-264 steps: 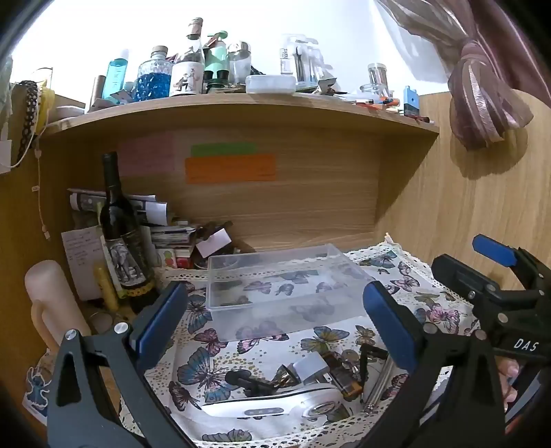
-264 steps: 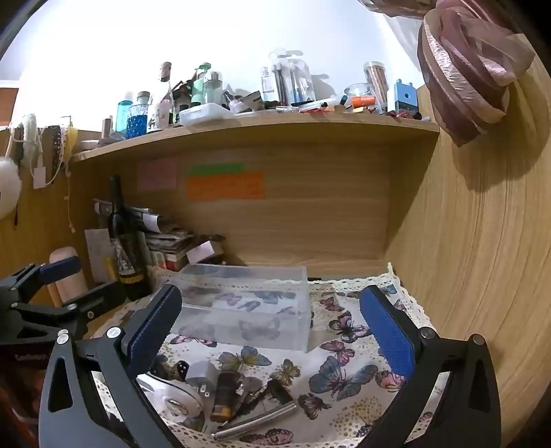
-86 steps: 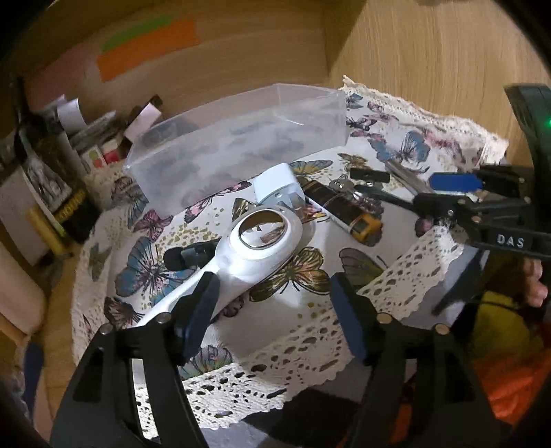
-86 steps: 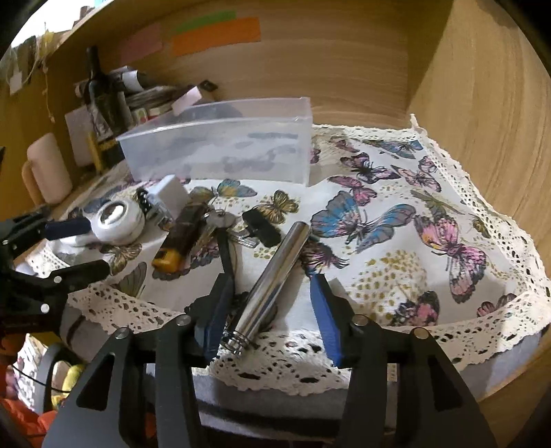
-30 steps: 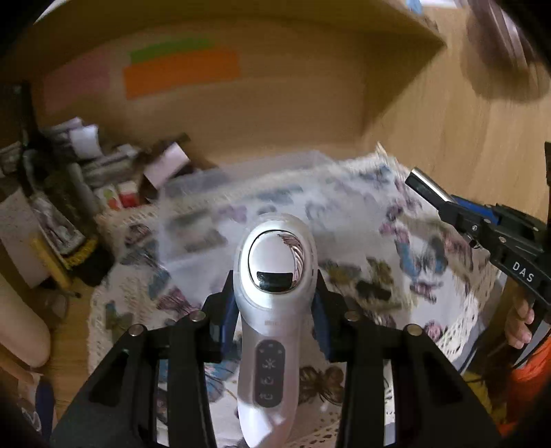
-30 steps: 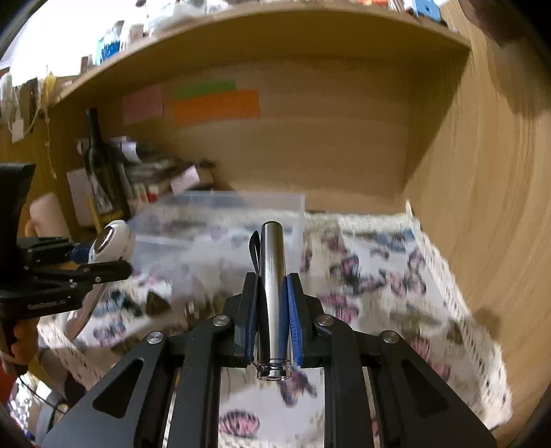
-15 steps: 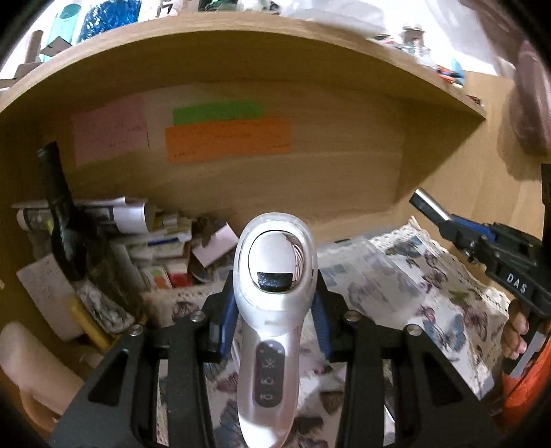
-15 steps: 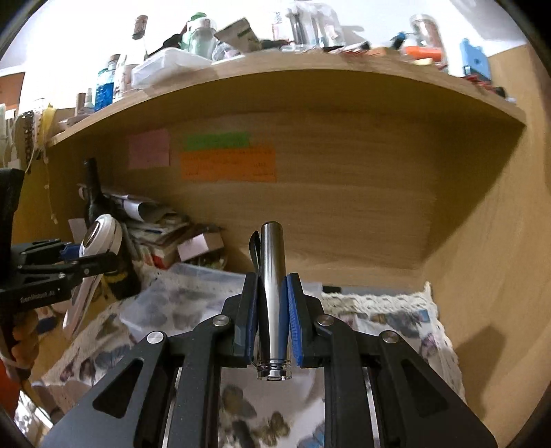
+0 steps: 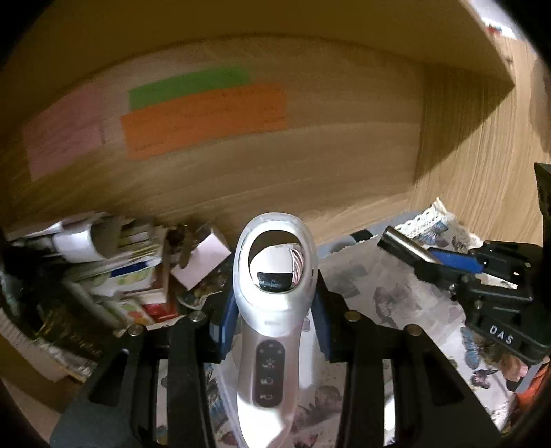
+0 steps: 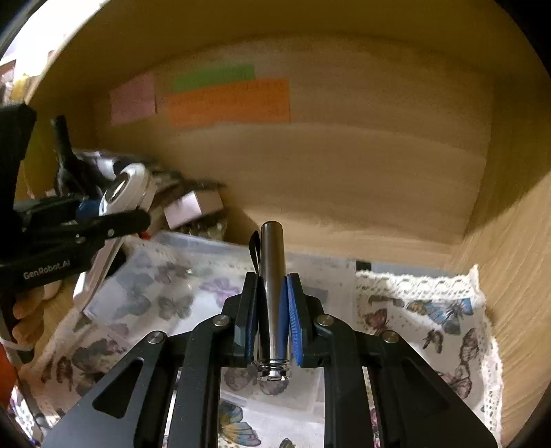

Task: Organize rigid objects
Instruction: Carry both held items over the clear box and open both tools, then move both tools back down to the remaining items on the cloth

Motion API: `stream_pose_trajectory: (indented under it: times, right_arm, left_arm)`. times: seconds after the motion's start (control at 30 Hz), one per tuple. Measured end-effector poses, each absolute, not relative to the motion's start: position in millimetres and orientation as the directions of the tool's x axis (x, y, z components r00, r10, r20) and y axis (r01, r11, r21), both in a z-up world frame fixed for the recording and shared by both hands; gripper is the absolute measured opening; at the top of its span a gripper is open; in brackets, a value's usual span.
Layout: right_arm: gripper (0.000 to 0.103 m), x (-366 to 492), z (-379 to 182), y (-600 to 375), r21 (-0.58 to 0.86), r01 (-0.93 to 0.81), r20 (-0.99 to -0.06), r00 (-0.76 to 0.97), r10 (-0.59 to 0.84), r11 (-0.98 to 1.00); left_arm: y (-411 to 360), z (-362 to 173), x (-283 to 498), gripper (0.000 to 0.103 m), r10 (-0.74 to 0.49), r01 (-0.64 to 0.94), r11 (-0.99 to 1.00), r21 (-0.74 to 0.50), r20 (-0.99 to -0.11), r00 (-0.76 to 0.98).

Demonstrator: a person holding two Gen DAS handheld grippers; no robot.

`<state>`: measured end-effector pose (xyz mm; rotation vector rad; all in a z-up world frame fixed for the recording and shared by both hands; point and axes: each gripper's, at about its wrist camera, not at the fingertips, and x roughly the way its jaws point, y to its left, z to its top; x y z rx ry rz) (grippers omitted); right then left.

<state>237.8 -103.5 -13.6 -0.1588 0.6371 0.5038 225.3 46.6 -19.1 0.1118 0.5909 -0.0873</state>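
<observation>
both claws carry loads above the clear plastic bin (image 10: 193, 275), left gripper (image 9: 275, 306) clamped on the white handheld device (image 9: 273, 310), right gripper (image 10: 272, 310) on the steel tube (image 10: 272, 275), neither yet dropped in.

Both of your views are dim and warm-toned, with heavy fisheye bending and black vignetting at the edges. The shelf underside (image 10: 275, 31) above each claw lies in shadow. Motion blur smears the clutter (image 9: 113, 262) left of the left claw. The metal cylinder (image 10: 272, 296) and white device (image 9: 275, 310) stay sharp, with small glare spots.
</observation>
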Motion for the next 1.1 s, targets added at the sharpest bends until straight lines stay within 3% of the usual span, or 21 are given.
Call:
stream_pose_trajectory:
  times: [0.23,0.6,0.77,0.83,0.97,1.1]
  right_arm:
    - [0.015,252,-37,-98,0.014,-0.498,-0.666,0.642,0.38,0.867]
    - [0.016,260,-55,-88,-0.012,-0.489,-0.725,0.605,0.33,0.872]
    - [0.029,254,-47,-92,-0.011,-0.491,-0.705,0.622,0.342,0.871]
    - [0.03,250,-41,-94,-0.011,-0.49,-0.689,0.636,0.348,0.872]
    - [0.037,237,-21,-99,-0.025,-0.485,-0.642,0.678,0.358,0.874]
    - [0.048,216,1,-105,-0.032,-0.48,-0.585,0.72,0.373,0.877]
  left_arm:
    - [30,-49,250,0.038,-0.062,0.172,0.979,0.112,-0.639,0.767]
    - [25,-74,255,0.04,-0.085,0.197,0.978,0.064,-0.745,0.662]
    - [27,-60,243,0.047,-0.078,0.183,0.98,0.072,-0.711,0.699]
    - [29,-49,235,0.054,-0.077,0.174,0.982,0.073,-0.687,0.723]
    - [32,-29,217,0.057,-0.073,0.155,0.985,0.071,-0.643,0.762]
    - [42,-9,193,0.073,-0.063,0.118,0.992,0.055,-0.591,0.805]
